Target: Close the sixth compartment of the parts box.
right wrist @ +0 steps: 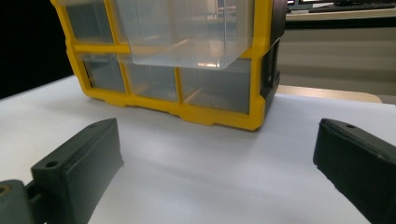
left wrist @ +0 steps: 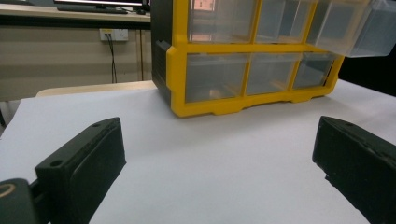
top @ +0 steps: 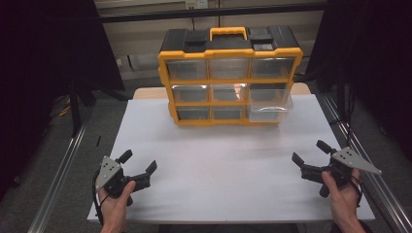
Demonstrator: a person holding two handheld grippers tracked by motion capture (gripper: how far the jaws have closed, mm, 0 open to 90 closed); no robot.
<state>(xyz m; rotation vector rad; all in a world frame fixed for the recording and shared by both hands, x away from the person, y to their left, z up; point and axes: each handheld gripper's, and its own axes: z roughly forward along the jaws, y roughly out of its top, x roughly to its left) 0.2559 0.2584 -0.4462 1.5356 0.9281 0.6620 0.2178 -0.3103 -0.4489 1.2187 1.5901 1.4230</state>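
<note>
White table [top: 218, 165]: organizer [top: 230, 77] fronts person, long axis crosswise; both claws wide, empty.

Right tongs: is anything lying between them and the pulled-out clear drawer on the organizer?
Nothing. In the high view, only bare white table lies between the right tongs, held open, and the pulled-out drawer; the right gripper view agrees.

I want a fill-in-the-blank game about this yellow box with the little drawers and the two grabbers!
1. The drawer box has a carry handle coloured ____.
2. Its see-through drawers sit in ____ rows.
3. The pulled-out drawer is in the middle row on the ____ side in the high view.
4. The fingers of the left gripper and right gripper are spread ____, holding nothing.

Missing words: orange; three; right; open
</note>
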